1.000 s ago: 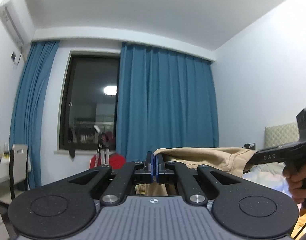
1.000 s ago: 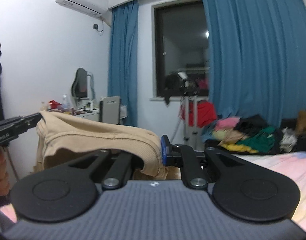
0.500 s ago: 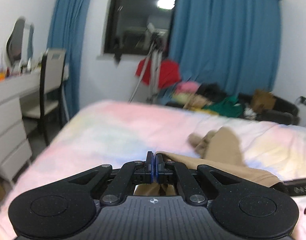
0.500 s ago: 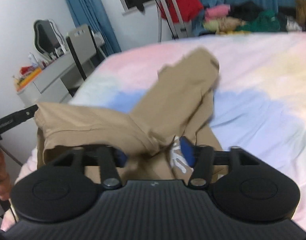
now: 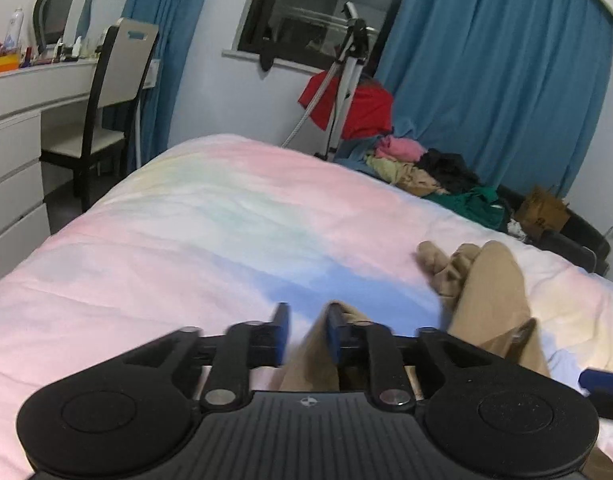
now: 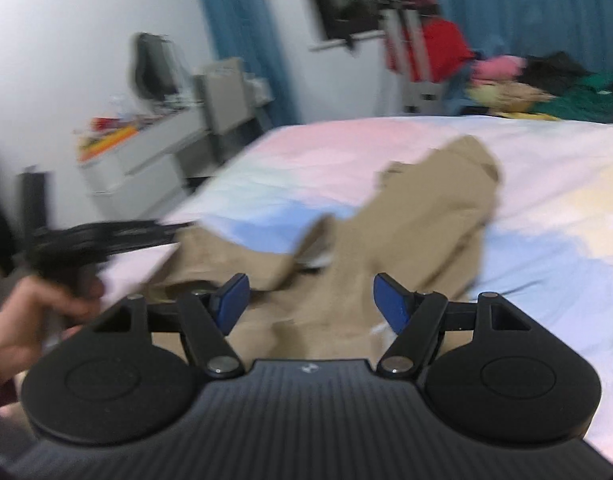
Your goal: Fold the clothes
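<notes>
On the bed (image 5: 194, 216), pastel quilt, lies a tan garment (image 6: 438, 216), crumpled, stretching from the near edge toward mid-bed. Left hand-held gripper (image 5: 306, 334) low over the near end of the garment, blue pads parted with a narrow gap, cloth showing between and under them; cannot tell if any fold touches the right pad. Right hand-held gripper (image 6: 312, 300) spread wide over the garment's near part, nothing pinched. Right wrist view heavily motion-blurred: garment type unreadable, only a pale patch near the middle fold. Left hand-held gripper's body a dark smear at frame left there, gripped by a hand (image 6: 30, 320), cut off by the frame edge. Near end of the garment hidden behind gripper housings in both views. Beyond the bed: clothes pile (image 5: 434, 168), blue curtains (image 5: 498, 80), chair (image 5: 114, 92), white counter (image 5: 30, 84) with small items, too small to name.
</notes>
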`<action>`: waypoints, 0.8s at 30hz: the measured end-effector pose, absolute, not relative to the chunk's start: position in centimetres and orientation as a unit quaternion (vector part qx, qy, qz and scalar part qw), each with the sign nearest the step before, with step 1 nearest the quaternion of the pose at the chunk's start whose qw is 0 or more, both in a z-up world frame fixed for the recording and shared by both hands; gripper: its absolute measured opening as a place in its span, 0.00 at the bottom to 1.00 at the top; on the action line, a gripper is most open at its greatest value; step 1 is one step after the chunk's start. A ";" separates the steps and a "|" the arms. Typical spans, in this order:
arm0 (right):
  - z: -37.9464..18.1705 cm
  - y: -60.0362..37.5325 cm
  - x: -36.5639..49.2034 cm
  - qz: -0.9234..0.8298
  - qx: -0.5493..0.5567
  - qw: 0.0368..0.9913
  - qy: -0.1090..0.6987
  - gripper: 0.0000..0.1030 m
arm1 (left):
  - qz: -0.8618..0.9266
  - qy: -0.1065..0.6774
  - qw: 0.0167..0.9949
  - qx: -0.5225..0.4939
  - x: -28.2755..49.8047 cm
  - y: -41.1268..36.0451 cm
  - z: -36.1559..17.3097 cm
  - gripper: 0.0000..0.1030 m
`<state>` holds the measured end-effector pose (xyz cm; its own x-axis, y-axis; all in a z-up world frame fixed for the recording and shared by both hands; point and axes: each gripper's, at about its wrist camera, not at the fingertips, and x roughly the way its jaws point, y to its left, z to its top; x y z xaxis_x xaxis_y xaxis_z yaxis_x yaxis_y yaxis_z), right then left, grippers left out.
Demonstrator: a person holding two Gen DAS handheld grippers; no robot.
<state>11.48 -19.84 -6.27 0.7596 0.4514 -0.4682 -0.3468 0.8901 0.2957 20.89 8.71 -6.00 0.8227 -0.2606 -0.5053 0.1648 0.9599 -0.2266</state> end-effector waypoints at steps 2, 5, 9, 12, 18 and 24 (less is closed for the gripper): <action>-6.6 -18.5 10.5 0.246 0.066 0.923 0.289 0.68 | -0.107 0.272 0.953 -0.077 20.2 8.4 -5.6 0.44; -8.2 -16.5 10.2 0.230 -0.008 0.919 0.319 0.49 | -0.099 0.267 0.956 -0.070 18.8 8.0 -4.8 0.59; -8.6 -17.5 10.4 0.192 -0.001 0.922 0.335 0.09 | -0.113 0.244 0.962 -0.034 17.0 6.5 -3.8 0.73; -6.4 -19.5 8.8 0.160 0.014 0.937 0.311 0.07 | -0.109 0.236 0.965 -0.034 15.9 5.9 -3.4 0.73; -4.2 -25.2 4.9 0.039 0.019 0.957 0.286 0.07 | -0.155 0.233 0.960 -0.026 13.9 4.3 -3.3 0.73; -6.2 -29.5 4.6 -0.019 0.112 0.939 0.324 0.11 | -0.185 0.242 0.952 0.005 11.9 1.8 -4.3 0.76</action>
